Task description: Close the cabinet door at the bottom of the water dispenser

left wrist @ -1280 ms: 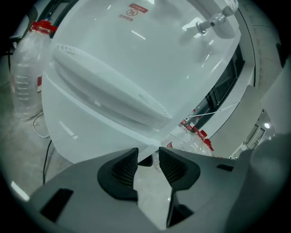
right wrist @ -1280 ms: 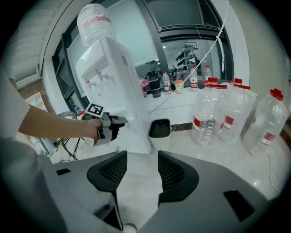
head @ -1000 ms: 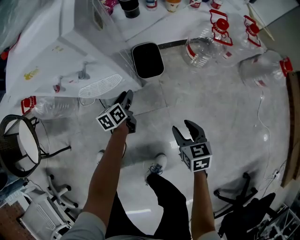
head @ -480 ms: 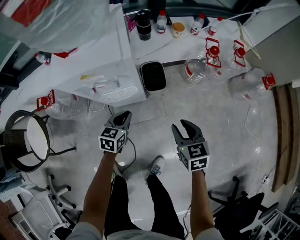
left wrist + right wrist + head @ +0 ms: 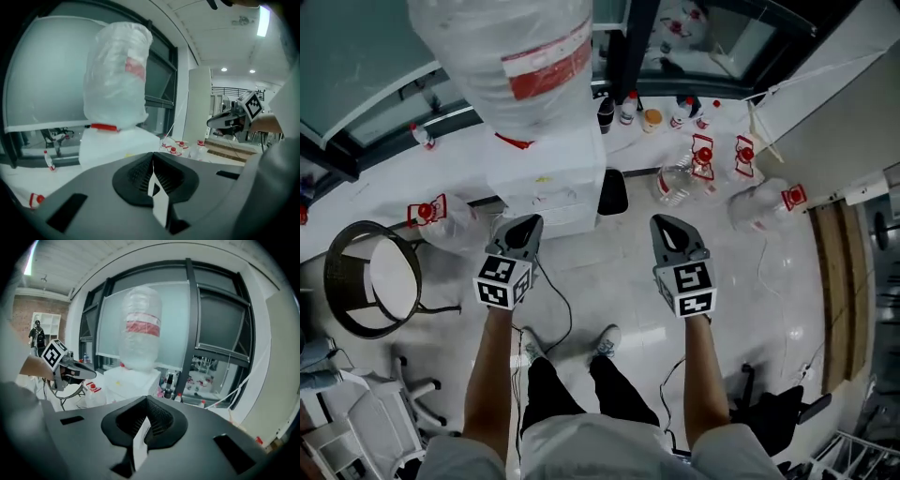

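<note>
The water dispenser [image 5: 546,183] stands white ahead of me, with a plastic-wrapped bottle [image 5: 511,56] on top of it. Its bottom cabinet door is hidden from above. A black bin [image 5: 612,192] sits just right of the dispenser. My left gripper [image 5: 520,228] hangs just before the dispenser and my right gripper [image 5: 666,230] off to its right, both pinched shut and empty.

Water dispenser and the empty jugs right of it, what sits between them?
A black bin stands between the water dispenser and empty jugs, shown in the head view.
</note>
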Action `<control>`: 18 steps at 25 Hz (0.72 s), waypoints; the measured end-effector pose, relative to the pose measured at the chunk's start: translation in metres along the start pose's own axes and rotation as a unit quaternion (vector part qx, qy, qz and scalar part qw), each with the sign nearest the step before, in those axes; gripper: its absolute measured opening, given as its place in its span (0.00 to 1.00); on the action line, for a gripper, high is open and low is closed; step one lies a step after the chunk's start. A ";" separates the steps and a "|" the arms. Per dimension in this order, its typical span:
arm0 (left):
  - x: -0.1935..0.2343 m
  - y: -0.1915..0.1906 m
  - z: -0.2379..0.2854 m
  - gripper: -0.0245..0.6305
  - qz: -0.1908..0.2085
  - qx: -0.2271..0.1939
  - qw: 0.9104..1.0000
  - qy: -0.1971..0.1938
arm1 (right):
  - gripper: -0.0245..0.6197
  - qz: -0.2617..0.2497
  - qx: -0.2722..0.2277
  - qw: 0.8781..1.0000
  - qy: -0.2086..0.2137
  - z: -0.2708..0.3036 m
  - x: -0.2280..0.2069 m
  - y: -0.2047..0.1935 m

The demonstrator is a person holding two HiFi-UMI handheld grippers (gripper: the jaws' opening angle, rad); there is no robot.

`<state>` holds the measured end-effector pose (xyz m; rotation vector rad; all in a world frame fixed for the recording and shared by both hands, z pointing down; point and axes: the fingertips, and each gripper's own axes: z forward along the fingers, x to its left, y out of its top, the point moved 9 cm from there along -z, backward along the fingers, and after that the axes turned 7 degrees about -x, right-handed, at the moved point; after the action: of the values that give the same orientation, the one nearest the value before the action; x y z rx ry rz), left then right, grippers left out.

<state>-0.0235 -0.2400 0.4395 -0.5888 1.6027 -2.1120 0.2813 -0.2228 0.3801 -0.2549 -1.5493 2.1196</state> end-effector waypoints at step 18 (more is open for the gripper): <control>0.034 0.245 -0.160 0.07 0.154 -0.143 0.977 0.040 | 0.08 -0.131 -0.150 0.980 0.027 -0.051 0.073 0.245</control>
<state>-0.1236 -0.1934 0.1660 -0.3171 1.9211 -1.7141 0.1715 -0.1994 0.1449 -0.1954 -1.7617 1.6649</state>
